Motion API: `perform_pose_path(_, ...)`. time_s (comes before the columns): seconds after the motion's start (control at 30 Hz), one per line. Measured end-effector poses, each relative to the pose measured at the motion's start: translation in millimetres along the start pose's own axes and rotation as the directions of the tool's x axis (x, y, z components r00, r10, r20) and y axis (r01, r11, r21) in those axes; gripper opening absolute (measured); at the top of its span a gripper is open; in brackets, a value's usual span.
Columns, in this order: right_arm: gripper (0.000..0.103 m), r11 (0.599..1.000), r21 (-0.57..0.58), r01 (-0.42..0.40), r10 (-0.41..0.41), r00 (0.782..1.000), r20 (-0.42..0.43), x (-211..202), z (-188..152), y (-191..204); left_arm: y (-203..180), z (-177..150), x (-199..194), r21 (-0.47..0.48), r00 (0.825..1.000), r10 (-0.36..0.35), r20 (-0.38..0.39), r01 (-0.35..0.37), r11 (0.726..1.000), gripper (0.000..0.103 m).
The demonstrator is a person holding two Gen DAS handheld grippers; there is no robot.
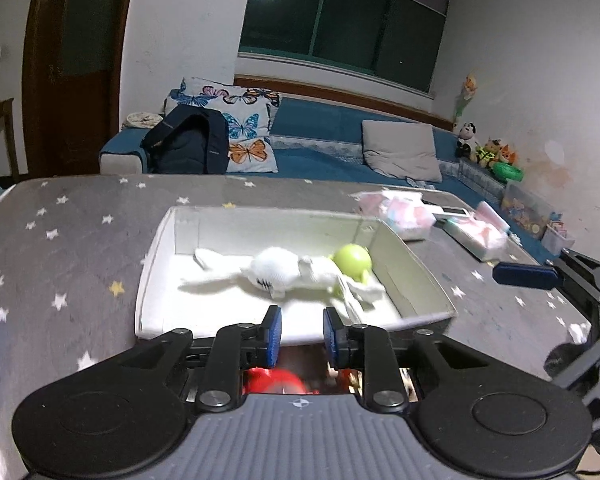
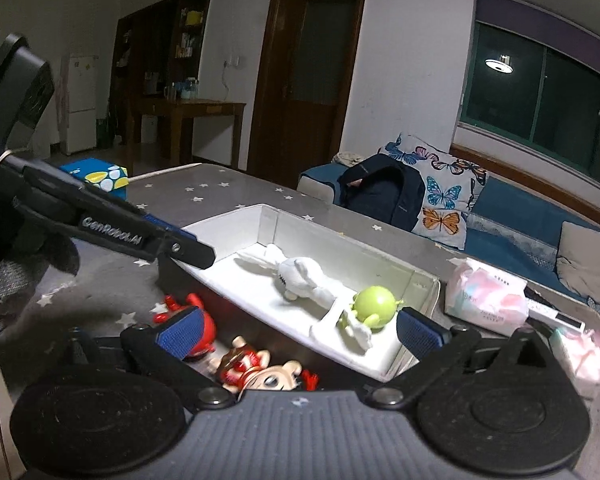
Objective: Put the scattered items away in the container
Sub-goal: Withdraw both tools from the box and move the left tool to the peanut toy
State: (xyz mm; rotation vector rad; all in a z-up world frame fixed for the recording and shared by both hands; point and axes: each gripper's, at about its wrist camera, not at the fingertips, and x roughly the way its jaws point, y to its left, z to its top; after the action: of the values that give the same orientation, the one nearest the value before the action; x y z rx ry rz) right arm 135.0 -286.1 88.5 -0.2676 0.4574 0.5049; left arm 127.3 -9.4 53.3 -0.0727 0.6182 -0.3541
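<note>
White box [image 1: 156, 264]: on starred table [image 1: 60, 248]
Rabbit [image 1: 276, 274], green toy [image 1: 354, 259]: inside box
Red toy [image 2: 198, 322], doll [image 2: 256, 370]: outside, beside box
Left gripper [image 1: 300, 330]: apart, empty
Right gripper [image 2: 300, 332]: wide apart, empty

wrist views, close, sharing white box [image 1: 416, 276]

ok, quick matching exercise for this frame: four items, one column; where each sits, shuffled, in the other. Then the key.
1. white plush rabbit
2. red plastic figure
3. pink tissue pack
4. butterfly-print pillow

A. on the blue sofa
B. lying in the white cardboard box
C. on the table, near side of the box
D. on the table, beyond the box's end

Pairs: 1-B, 2-C, 3-D, 4-A
</note>
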Motion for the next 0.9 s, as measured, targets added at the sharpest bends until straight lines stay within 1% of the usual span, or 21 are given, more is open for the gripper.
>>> perform_pose_path(0.13, 0.103, 1.0, 0.009, 0.004, -0.004, 1.0, 0.006, -6.4, -12.5, 6.1, -1.0, -19.2, -13.2, -0.011, 1.0, -0.009, -0.012, 0.009, 1.0, 0.025)
perform_pose_path(0.23, 0.103, 1.0, 0.017, -0.01, 0.01, 1.0, 0.008, -9.4, -23.0, 12.6, 0.1, -32.1, -22.0, -0.02, 0.999, -0.018, -0.027, 0.017, 1.0, 0.025)
perform_pose_path(0.5, 0.103, 0.994, 0.038, -0.102, 0.104, 0.994, -0.034, -14.4, -45.0, 32.8, 4.0, -64.7, -41.6, -0.046, 0.996, -0.053, -0.076, 0.049, 0.998, 0.025)
perform_pose_path(0.67, 0.103, 0.985, 0.035, -0.168, 0.17, 0.983, -0.073, -13.8, -54.0, 47.2, 7.4, -79.5, -46.7, -0.081, 0.992, -0.079, -0.098, 0.071, 0.994, 0.025)
perform_pose_path(0.8, 0.103, 0.98, 0.033, -0.198, 0.201, 0.974, -0.101, -11.5, -62.4, 60.2, 8.2, -89.6, -49.9, -0.086, 0.988, -0.093, -0.126, 0.082, 0.993, 0.025)
perform_pose_path(0.9, 0.103, 0.978, 0.038, -0.206, 0.209, 0.971, -0.12, -9.1, -68.9, 66.5, 11.0, -96.0, -54.6, -0.108, 0.986, -0.109, -0.125, 0.096, 0.99, 0.025)
